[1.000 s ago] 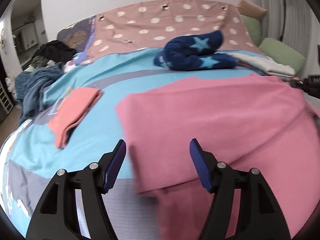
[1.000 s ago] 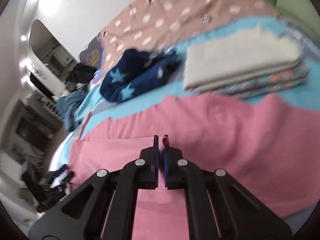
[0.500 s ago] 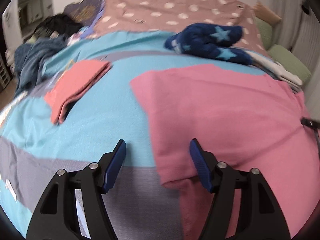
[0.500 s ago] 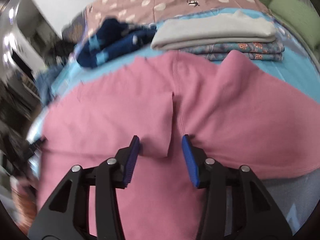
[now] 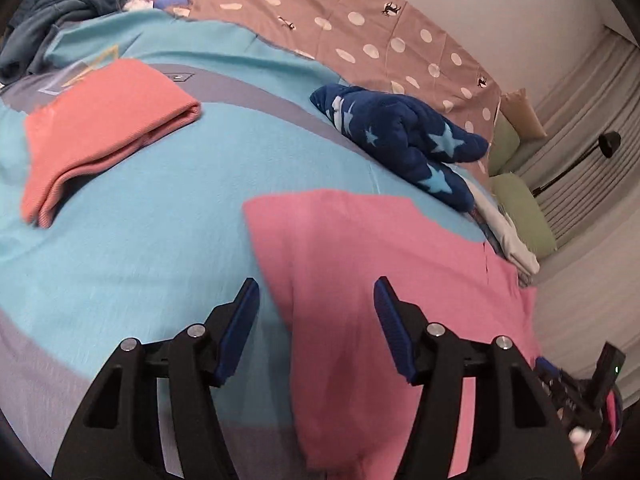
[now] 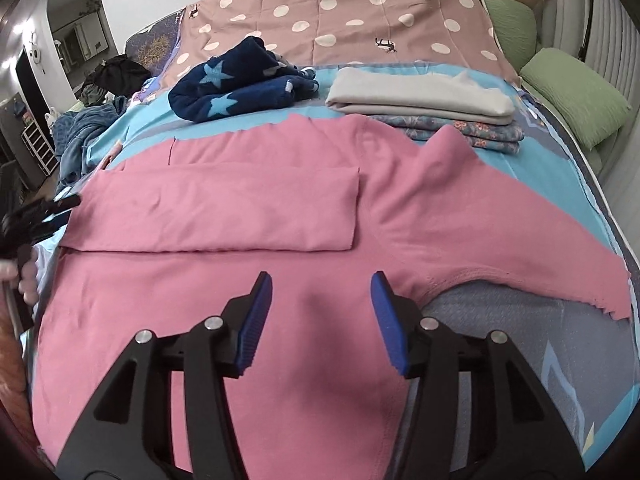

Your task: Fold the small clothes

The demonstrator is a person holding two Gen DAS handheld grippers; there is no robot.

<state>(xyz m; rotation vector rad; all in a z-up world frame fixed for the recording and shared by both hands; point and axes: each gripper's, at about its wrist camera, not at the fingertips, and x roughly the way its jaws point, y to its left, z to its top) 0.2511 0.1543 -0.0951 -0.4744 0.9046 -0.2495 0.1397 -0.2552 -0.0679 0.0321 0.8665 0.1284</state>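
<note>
Black gripper [image 6: 321, 306] frames, ribbed blue pads [image 6: 256, 320], silver screws.

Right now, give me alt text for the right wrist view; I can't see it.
The open right hand-held gripper hovers over a pink garment spread on the bed, one sleeve folded across its body. Beyond it lie a navy star-print garment and a folded stack topped by a grey cloth; the left hand-held gripper shows at the left edge.

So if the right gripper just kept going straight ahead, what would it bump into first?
Most likely the pink garment spread under the open right gripper, probably near its folded-over sleeve; depth is hard to judge.
</note>
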